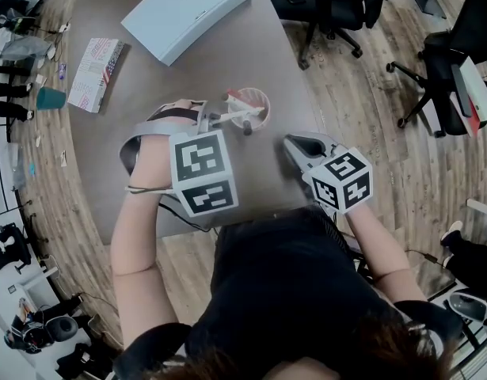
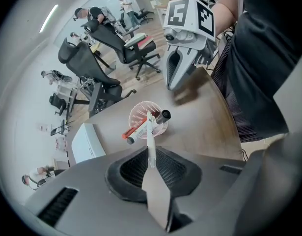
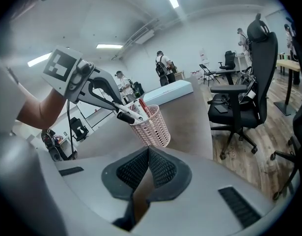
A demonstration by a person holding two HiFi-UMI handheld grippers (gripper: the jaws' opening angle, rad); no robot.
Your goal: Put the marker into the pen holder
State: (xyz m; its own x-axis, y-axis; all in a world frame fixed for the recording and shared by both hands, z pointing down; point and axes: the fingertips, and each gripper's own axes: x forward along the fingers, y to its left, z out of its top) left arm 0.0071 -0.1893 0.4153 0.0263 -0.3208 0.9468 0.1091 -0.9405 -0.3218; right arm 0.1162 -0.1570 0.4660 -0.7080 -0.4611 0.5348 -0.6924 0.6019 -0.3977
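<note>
A pink mesh pen holder (image 1: 264, 101) (image 2: 140, 113) (image 3: 156, 127) stands on the grey-brown table (image 1: 148, 77), with a red-capped marker (image 2: 132, 131) leaning in it. My left gripper (image 1: 219, 120) (image 2: 151, 156) (image 3: 122, 110) points steeply down at the holder, shut on a white marker (image 1: 237, 117) (image 2: 150, 132). The marker's black cap (image 2: 163, 116) (image 3: 124, 117) sticks out over the holder's rim. My right gripper (image 1: 291, 143) (image 2: 173, 80) (image 3: 148, 170) hovers low over the table to the holder's right, jaws shut and holding nothing.
A white flat case (image 1: 184, 9) lies at the table's far side and a printed booklet (image 1: 97, 73) at its left. A teal cup (image 1: 50, 97) sits on the floor to the left. Black office chairs (image 1: 326, 6) (image 3: 249, 87) stand beyond the table's right edge.
</note>
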